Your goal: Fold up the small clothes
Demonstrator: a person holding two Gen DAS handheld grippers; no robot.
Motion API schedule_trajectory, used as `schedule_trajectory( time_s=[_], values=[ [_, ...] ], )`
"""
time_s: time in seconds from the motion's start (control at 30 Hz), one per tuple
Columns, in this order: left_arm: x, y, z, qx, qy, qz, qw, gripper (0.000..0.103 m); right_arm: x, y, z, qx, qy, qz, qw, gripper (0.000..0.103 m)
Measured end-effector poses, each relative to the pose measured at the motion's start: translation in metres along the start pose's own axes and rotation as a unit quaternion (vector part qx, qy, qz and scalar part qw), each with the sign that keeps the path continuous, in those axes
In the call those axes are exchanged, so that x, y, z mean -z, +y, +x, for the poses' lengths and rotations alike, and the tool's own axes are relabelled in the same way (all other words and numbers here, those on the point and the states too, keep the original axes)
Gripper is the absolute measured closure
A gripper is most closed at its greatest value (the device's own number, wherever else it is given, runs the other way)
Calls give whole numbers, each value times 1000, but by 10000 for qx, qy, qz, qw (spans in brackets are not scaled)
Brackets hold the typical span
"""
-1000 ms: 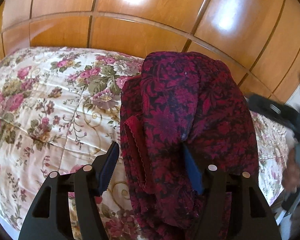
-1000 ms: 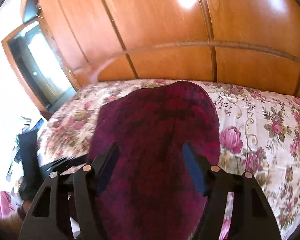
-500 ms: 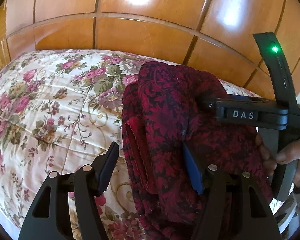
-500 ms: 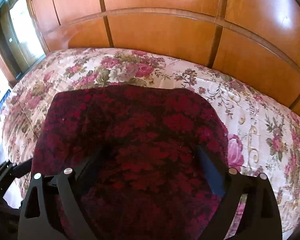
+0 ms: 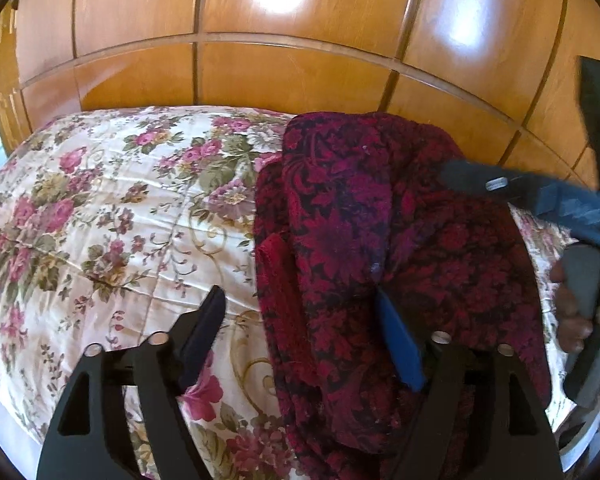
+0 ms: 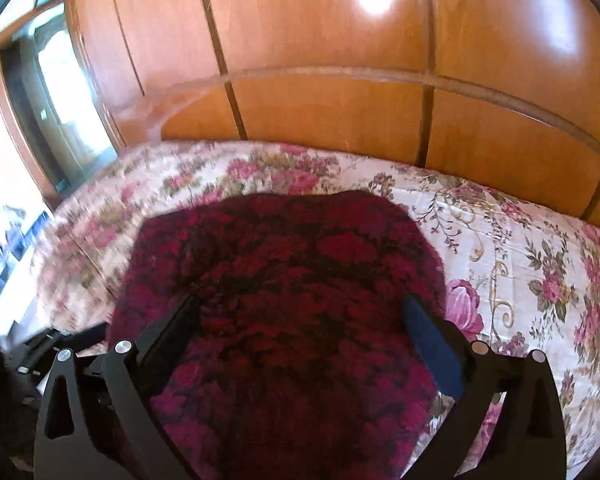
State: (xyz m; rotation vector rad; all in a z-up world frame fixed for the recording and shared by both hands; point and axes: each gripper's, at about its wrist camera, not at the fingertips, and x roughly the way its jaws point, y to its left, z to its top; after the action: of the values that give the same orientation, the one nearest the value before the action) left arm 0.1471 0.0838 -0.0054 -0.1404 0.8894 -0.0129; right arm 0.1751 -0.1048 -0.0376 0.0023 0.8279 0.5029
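Garment (image 5: 380,240), dark red floral, lies bunched on floral bedspread (image 5: 100,220), partly folded. Left gripper (image 5: 300,324) opening, cloth draped over one finger, unpinched. Right gripper (image 6: 300,320) opening wide above it, likely releasing fold.

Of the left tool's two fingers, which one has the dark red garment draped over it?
The blue-padded finger on the picture's right: the red floral garment lies over its tip. The other finger stands clear over the floral bedspread.
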Motion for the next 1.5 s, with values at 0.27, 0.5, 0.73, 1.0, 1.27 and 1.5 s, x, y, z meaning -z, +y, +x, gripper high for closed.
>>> schedule_trajectory(
  time_s=[0.27,0.5,0.73,1.0,1.27,1.5],
  values=[
    [0,5,5,152,68,24,9999,23,55,-64,-33,-912,94,1356,9865,2],
    [1,30,19,759,305,-566,9950,12,109,-94,-17,-1857,486,2243,9554,2],
    [6,42,28,1174,256,-725,9901,12,108,-91,15,-2657,558,2538,9284,2],
    [18,72,47,1962,387,-1562,9673,12,87,-65,48,-3211,636,2294,9166,2],
    [31,59,41,3206,311,-1769,9300,29,77,-42,16,-3116,438,2020,9274,19],
    [9,4,29,3877,340,-1439,9098,29,89,-63,-50,-3075,-216,2129,9272,22]
  ],
)
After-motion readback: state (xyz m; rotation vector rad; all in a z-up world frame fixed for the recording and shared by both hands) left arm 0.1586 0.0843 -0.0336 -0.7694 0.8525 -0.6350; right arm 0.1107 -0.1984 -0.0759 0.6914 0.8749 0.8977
